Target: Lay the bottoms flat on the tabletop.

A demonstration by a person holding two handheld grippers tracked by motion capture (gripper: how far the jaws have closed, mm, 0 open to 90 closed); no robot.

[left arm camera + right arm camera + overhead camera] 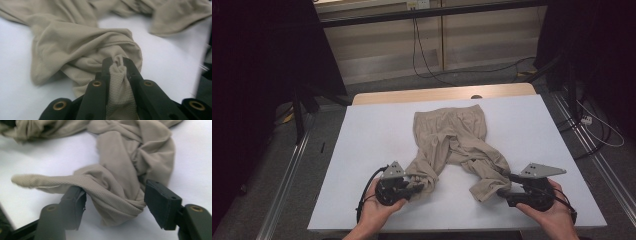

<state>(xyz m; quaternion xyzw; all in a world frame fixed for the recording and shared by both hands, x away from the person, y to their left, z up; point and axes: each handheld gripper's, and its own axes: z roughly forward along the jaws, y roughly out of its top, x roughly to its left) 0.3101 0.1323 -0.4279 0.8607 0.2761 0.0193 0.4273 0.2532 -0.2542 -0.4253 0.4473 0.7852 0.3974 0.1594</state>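
Beige trousers (451,134) lie rumpled on the white table top (372,135), waistband at the far side and both legs reaching toward me. My left gripper (418,189) is at the end of the left leg. In the left gripper view its jaws (117,63) are shut on a bunched fold of the beige cloth (75,42). My right gripper (508,189) is at the end of the right leg. In the right gripper view it (115,191) stands open, with the twisted hem (130,152) lying loosely between the jaws.
A wooden edge (412,95) runs along the far side of the white top. Cables (422,55) trail over the floor behind it, and dark stands (299,115) rise at left and right. Metal rails (287,175) flank the table.
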